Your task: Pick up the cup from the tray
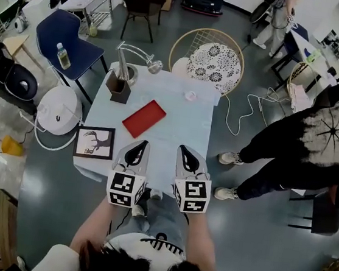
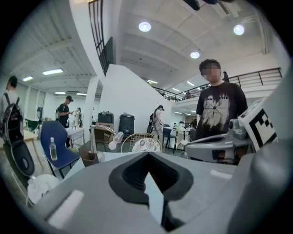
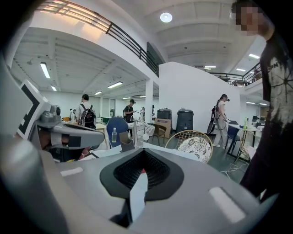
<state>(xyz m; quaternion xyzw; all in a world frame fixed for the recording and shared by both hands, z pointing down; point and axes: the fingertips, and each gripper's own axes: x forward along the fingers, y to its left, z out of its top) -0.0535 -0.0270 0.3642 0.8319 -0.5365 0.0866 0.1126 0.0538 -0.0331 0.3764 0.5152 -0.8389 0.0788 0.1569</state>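
Bare counter (image 1: 177,123) ahead of the right gripper (image 1: 187,154), open as far as a small pale item (image 1: 191,96) near the far edge. Ahead of the left gripper (image 1: 136,149), only the flat red tray (image 1: 144,118) lying low mid-counter, with open strips on both sides. Blocked at the far left corner by a brown box (image 1: 120,89) and a desk lamp (image 1: 155,66) arching above it, at the near left corner by a framed picture (image 1: 94,141), and off the right edge by a standing person (image 1: 303,142).

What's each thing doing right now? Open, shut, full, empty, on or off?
Left claw: shut, empty.
Right claw: shut, empty.
Flat red rectangular tray: empty, lying flat.
Small pale cup: on the tablecloth, off the tray.
Silver desk lamp: head bent down, unclear if lit.
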